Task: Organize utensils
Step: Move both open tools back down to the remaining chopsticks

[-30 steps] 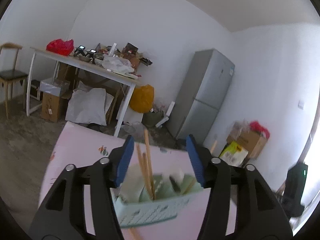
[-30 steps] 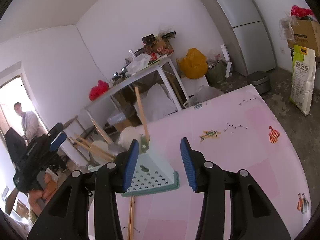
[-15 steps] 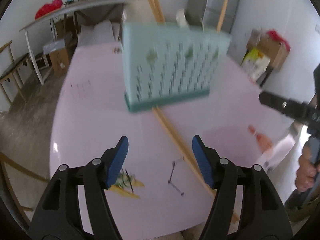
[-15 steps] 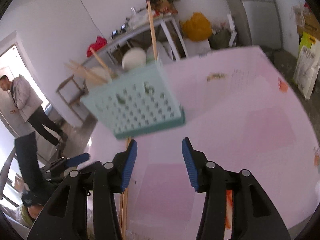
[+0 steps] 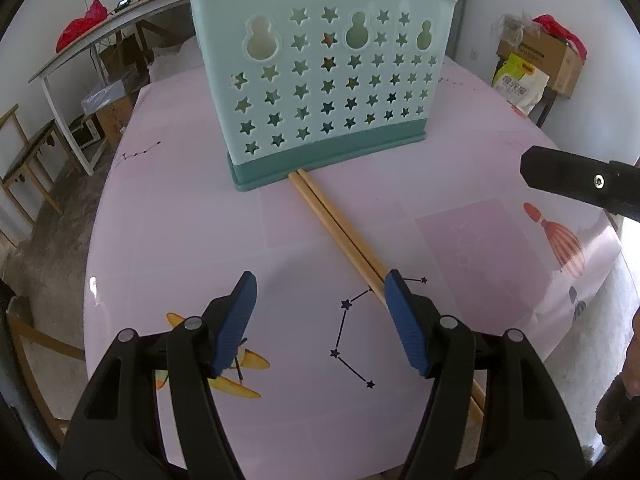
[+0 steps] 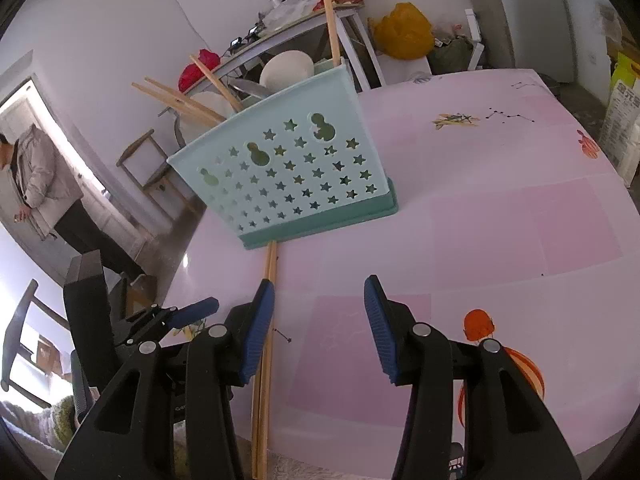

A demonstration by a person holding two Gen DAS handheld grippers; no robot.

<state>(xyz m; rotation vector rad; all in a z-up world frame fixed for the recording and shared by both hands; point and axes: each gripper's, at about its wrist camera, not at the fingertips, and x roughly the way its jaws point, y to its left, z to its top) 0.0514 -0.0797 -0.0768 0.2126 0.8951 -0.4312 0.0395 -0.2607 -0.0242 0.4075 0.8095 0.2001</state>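
A pale teal utensil basket (image 5: 320,80) with star-shaped holes stands upright on the pink table (image 5: 180,220). Wooden chopsticks, a white spoon (image 6: 286,68) and other utensils stick out of the basket (image 6: 288,176). A pair of loose chopsticks (image 5: 344,232) lies on the table, running from the basket's base toward the near edge. My left gripper (image 5: 318,284) hovers open above the table, its right finger over those chopsticks. My right gripper (image 6: 320,284) is open too, with the loose chopsticks (image 6: 270,264) passing under its left finger. Neither holds anything.
Each view catches the other gripper, the right one (image 5: 580,184) and the left one (image 6: 192,308). A person (image 6: 36,184) stands by a doorway on the left. Behind are a cluttered white table (image 5: 100,40), wooden chairs, a fridge, boxes and bags on the floor.
Both grippers have come down and tipped toward the table, so the basket now fills the upper part of each view. The left jaws stand slightly wider.
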